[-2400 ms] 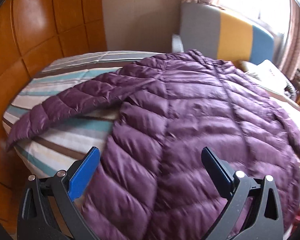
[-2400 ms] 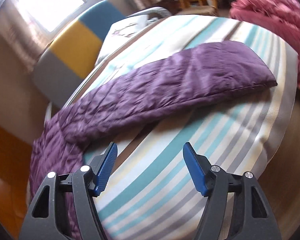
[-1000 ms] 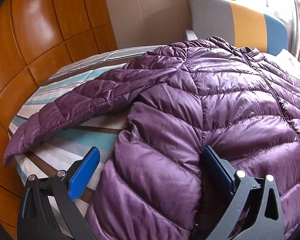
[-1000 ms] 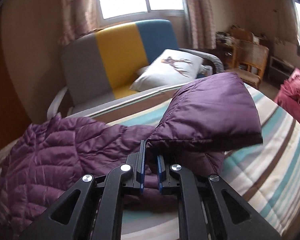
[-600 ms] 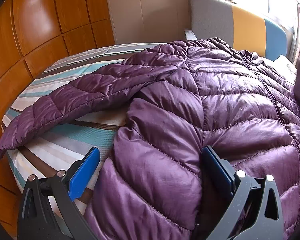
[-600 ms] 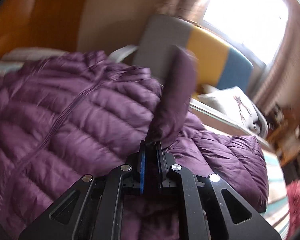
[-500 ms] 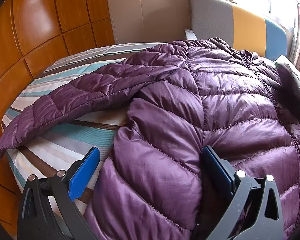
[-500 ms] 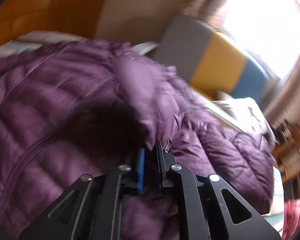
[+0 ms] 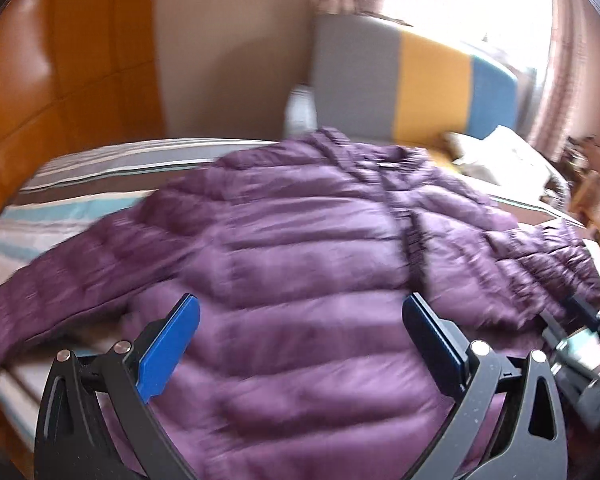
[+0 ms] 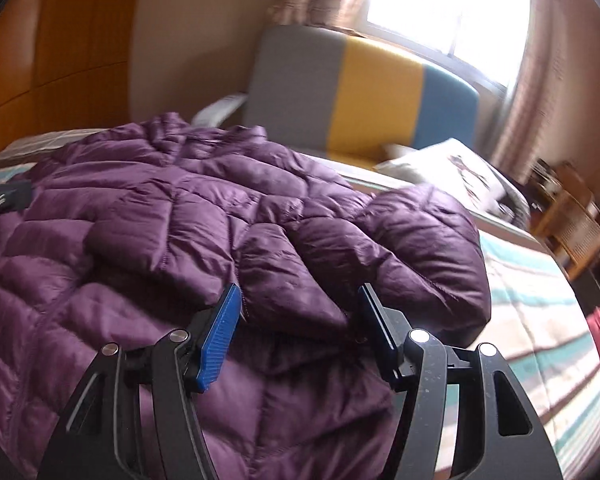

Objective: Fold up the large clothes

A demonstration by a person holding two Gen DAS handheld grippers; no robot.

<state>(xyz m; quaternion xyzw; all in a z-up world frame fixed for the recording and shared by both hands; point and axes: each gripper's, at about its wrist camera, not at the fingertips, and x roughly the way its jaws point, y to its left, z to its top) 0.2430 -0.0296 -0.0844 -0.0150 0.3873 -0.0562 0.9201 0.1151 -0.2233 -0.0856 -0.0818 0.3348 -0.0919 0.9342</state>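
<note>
1. Item: purple puffer jacket (image 10: pixel 172 240) lies front-up on the striped bed (image 10: pixel 540 312), collar toward the grey/yellow/blue sofa (image 10: pixel 364 92), zip running down the centre.
2. Right sleeve (image 10: pixel 400 256): folded inward over the jacket body; its bulging fold sits at the jacket's right edge, just over the bedding.
3. Right claw (image 10: pixel 298 330): jaws have just been opening. Pads stand apart w/ sleeve fabric bulging between them, but no pinch evident. Judged released, nothing held.
4. Left claw (image 9: pixel 300 344): jaws wide apart, hovering over the lower body of the jacket, nothing gripped. View is motion-blurred, so contact w/ fabric cannot be confirmed.
5. Left sleeve (image 9: pixel 52 292): extended outward across the bed toward the wooden wall panel (image 9: pixel 60 80); not yet folded.
6. Step in hand (judgement): first sleeve fold just set down; approx. early-to-mid task.
7. Next move calls for (judgement): left claw to reach the left sleeve near the cuff, close on it and bring it across the body to mirror the right. Right claw must back clear w/o dragging the placed sleeve.
8. Risk: slick puffy fabric may spring back or slide off.
</note>
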